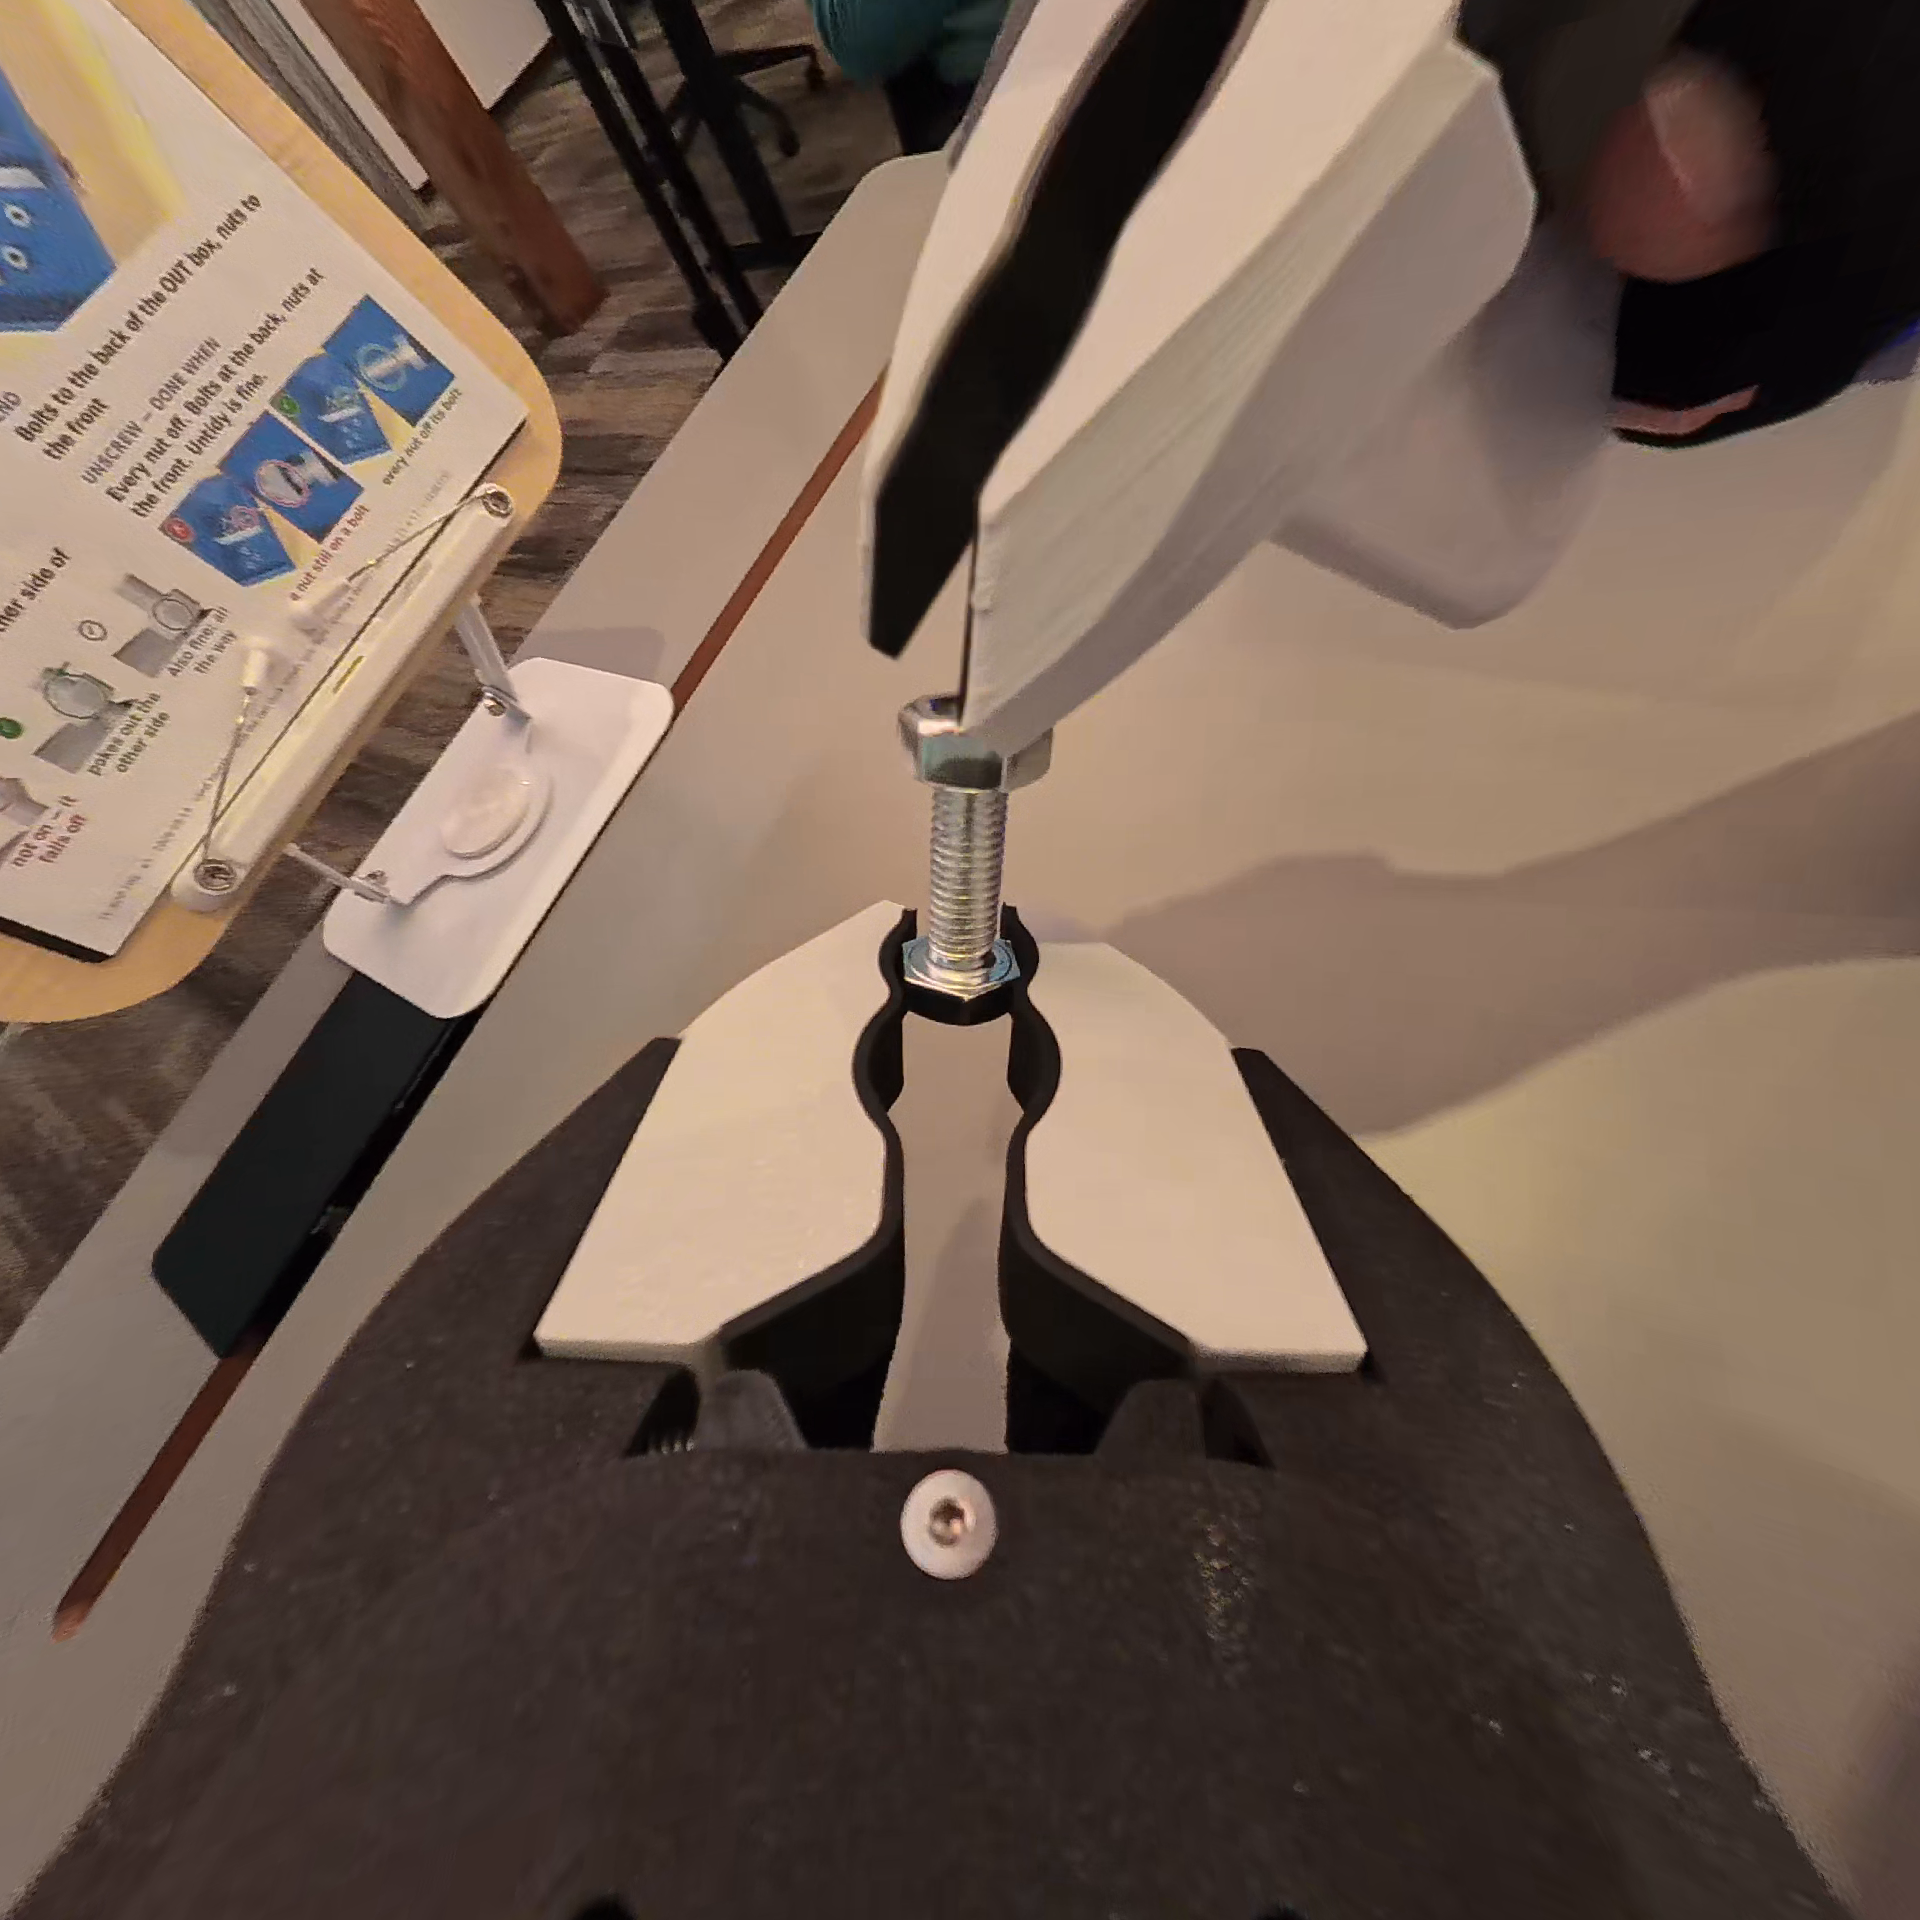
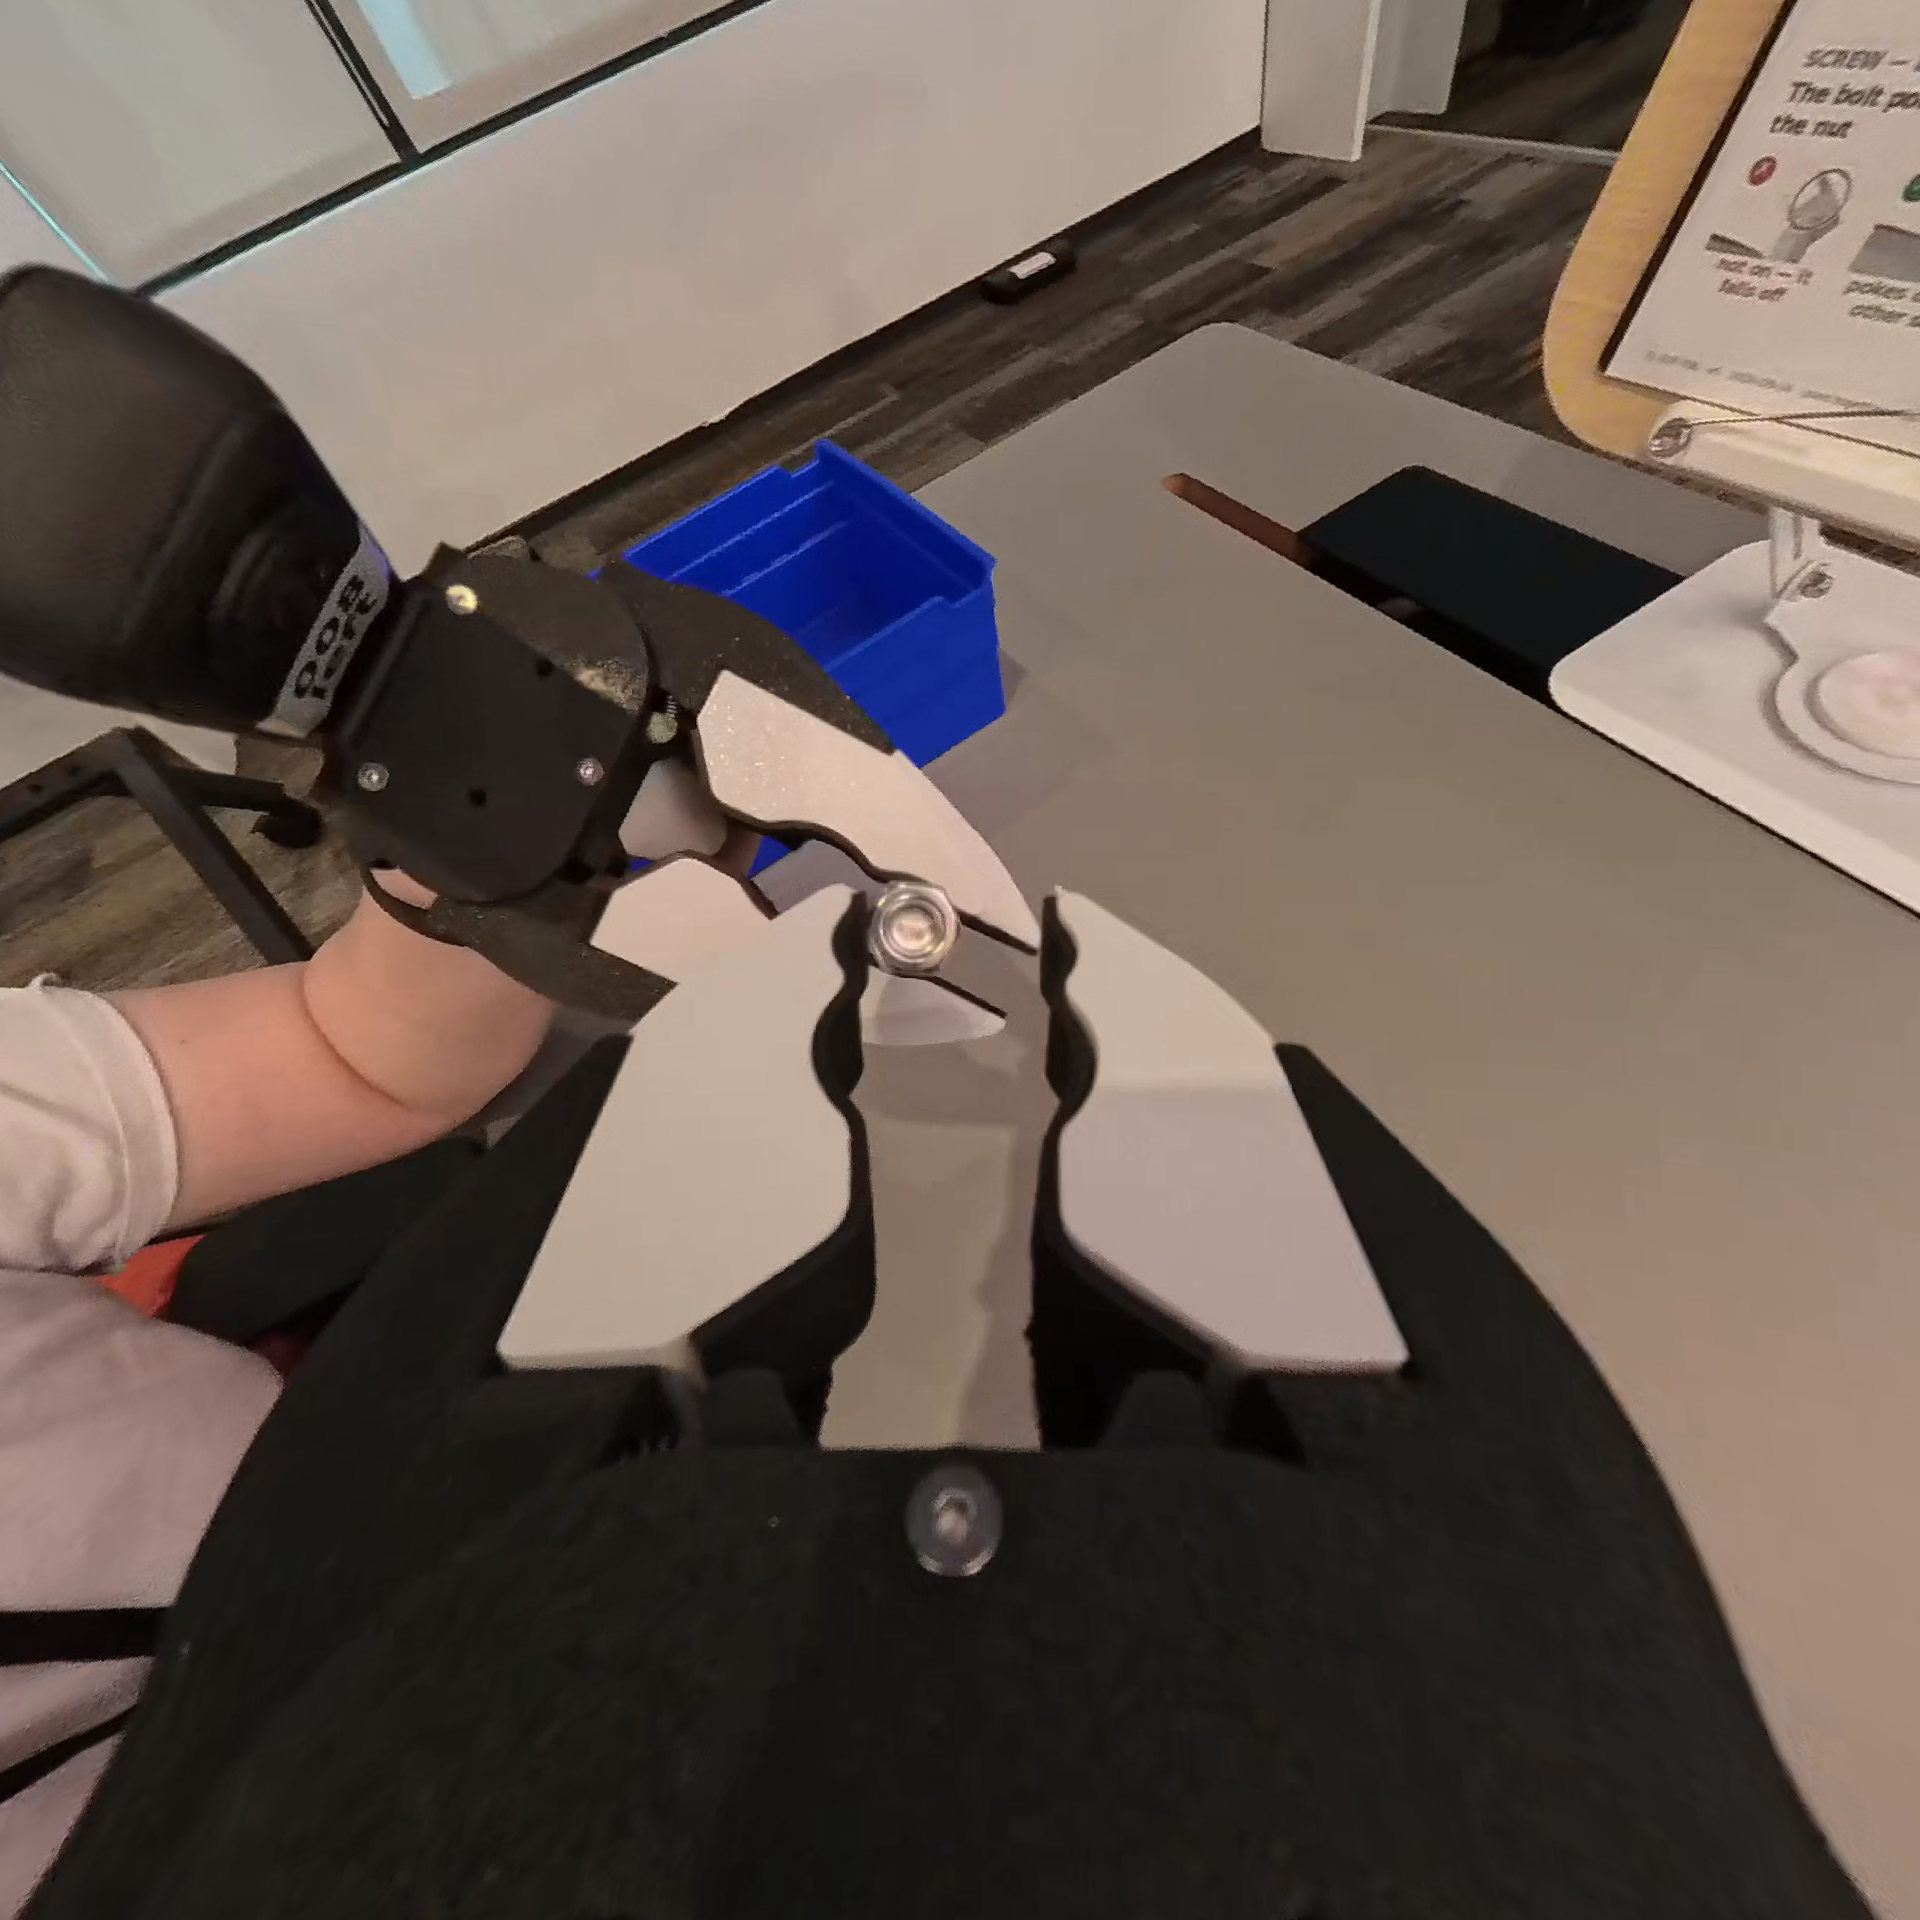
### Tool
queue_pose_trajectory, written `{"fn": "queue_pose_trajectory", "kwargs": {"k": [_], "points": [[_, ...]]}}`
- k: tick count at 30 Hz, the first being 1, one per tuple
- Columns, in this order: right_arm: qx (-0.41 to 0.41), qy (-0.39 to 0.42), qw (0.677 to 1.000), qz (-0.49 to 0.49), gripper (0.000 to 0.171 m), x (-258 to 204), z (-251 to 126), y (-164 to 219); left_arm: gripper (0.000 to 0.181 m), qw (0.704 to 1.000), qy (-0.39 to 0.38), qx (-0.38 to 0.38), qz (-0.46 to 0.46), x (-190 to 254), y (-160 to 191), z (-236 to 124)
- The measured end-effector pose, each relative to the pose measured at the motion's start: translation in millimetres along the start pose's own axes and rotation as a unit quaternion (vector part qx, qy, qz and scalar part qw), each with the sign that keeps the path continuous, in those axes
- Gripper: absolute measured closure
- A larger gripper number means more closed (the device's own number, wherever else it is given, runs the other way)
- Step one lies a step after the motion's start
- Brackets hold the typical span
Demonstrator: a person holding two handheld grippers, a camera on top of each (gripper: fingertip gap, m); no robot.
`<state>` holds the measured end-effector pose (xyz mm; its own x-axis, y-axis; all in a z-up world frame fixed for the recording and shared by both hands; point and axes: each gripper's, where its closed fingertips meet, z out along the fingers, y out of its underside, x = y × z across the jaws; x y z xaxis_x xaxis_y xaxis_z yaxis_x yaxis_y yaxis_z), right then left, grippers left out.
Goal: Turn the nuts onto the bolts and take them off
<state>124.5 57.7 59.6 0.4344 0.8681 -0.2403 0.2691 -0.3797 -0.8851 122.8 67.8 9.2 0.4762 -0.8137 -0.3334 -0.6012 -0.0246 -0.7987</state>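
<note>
The left tool (image 1: pixel 961 977) is clamping the nut (image 1: pixel 963 975) at the low end of the upright bolt (image 1: pixel 966 862) above the bench (image 1: pixel 1507 790). Steel, stiff, small and slick: best gripped across flats. The right tool (image 2: pixel 948 925) is standing parted around the bolt's head, one finger (image 1: pixel 1039 582) touching it.

This is looking like an office or lab workroom set up for practice work. A smooth grey table (image 2: pixel 1455 831) is filling most of both views, standing on dark wood-patterned plank flooring (image 2: pixel 1195 270). A printed instruction sheet with small pictures (image 1: pixel 239 499) is sitting on a pale wooden stand with a white base (image 1: pixel 509 831) at the table's edge. A blue plastic parts bin (image 2: pixel 862 613) is sitting on the table's far edge, black table legs and a rolling chair base (image 1: pixel 727 94) are showing behind, and plain white wall panels (image 2: pixel 623 239) are closing off the room.
</note>
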Motion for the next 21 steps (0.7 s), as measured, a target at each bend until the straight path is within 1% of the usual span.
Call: {"fn": "queue_pose_trajectory", "kwargs": {"k": [2,3,7,10,15,18,21], "points": [[-0.006,-0.021,1.000,0.004,0.153,-5.1,1.5,1.8,0.166,1.000,-0.005,-0.004,0.007,0.3,0.9,1.6],[-0.012,-0.025,1.000,0.004,0.156,-5.3,1.4,3.6,0.166,1.000,-0.005,-0.007,0.010,1.0,1.9,2.3],[-0.023,-0.036,0.999,0.009,0.155,-3.3,-2.4,6.9,0.166,1.000,-0.008,-0.006,0.018,3.0,0.5,3.7],[-0.030,-0.027,0.999,0.009,0.147,0.1,-2.9,8.9,0.166,0.999,-0.030,-0.012,0.032,-1.1,1.0,2.5],[-0.032,-0.041,0.999,0.015,0.152,-3.5,-2.9,9.5,0.166,0.998,-0.040,-0.013,0.038,-2.5,0.3,1.8],[-0.037,-0.047,0.998,0.006,0.155,-5.0,-3.1,10.7,0.166,0.999,-0.033,-0.014,0.037,-0.7,1.1,1.9],[-0.048,-0.059,0.996,-0.043,0.155,-8.1,-5.5,12.5,0.166,1.000,-0.002,-0.008,0.026,5.9,0.2,0.9]]}}
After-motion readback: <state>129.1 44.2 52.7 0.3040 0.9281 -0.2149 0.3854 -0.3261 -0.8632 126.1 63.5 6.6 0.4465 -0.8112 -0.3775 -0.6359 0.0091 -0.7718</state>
